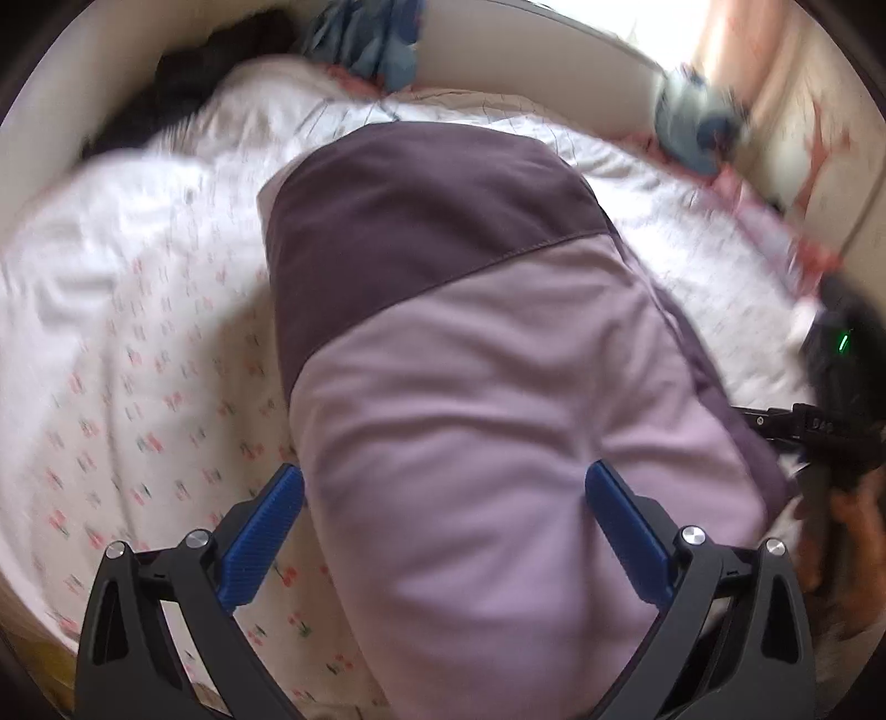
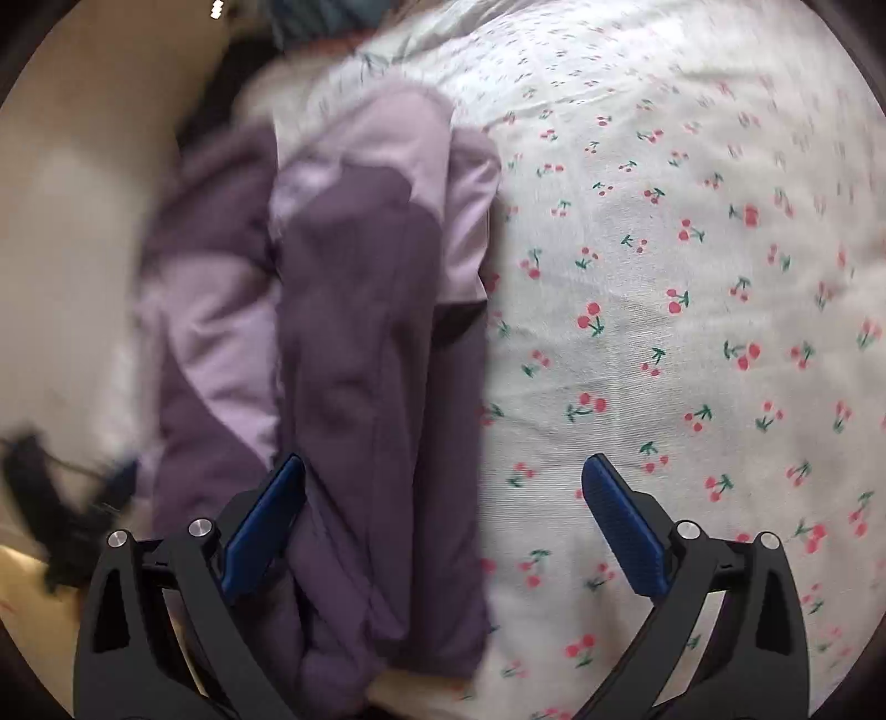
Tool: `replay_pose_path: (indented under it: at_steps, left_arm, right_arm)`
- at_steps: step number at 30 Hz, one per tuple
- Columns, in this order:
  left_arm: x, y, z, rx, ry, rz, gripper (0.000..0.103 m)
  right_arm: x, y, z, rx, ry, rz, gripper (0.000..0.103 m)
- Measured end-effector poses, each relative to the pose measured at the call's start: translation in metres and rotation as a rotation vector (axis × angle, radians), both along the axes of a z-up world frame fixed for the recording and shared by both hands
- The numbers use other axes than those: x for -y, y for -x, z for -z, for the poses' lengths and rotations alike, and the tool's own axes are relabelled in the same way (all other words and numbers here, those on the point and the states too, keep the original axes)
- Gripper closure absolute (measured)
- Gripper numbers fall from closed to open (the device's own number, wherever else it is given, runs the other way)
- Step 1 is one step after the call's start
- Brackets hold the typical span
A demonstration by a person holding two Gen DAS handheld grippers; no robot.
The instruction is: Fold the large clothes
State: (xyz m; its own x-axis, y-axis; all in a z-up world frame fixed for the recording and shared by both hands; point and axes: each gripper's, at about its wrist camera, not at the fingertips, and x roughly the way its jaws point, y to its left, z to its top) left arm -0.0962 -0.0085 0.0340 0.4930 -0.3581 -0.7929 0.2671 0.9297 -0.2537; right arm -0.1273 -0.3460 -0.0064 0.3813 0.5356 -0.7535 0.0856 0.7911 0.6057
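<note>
Two wrist views over a bed (image 1: pixel 138 387) with a cherry-print sheet. The two-tone purple garment (image 1: pixel 470 387) lies on the sheet as a long folded bundle, running from 6 o'clock toward 12 in the left view; its darker panel sits at the far end. My left gripper (image 1: pixel 443 531) hangs over the pale near part, fingers (image 1: pixel 266 531) spread wide and holding nothing. My right gripper (image 2: pixel 443 526) is likewise spread and empty, straddling the bundle's right edge, with one finger over dark cloth and the other over bare sheet. I judge both are placed to pinch the near end for a crosswise fold. Loose blue-grey clothes (image 1: pixel 365 44) lie at 12 o'clock. No containers are visible.
</note>
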Motion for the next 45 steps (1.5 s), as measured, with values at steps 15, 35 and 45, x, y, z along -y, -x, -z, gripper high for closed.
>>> replay_pose_path:
  at_steps: [15, 35, 45]
  left_arm:
    - [-0.064, -0.071, 0.072, -0.355, 0.523, -0.032, 0.005]
    - [-0.009, 0.01, 0.005, 0.124, -0.242, 0.009, 0.023]
    - [-0.116, -0.014, 0.002, -0.051, 0.292, -0.095, 0.019]
  right_arm:
    - [-0.006, -0.068, 0.042, -0.112, -0.208, -0.016, 0.006]
    - [-0.148, -0.103, 0.031, -0.01, -0.099, -0.22, 0.006]
    - [-0.101, -0.111, 0.022, -0.052, -0.306, -0.165, 0.006]
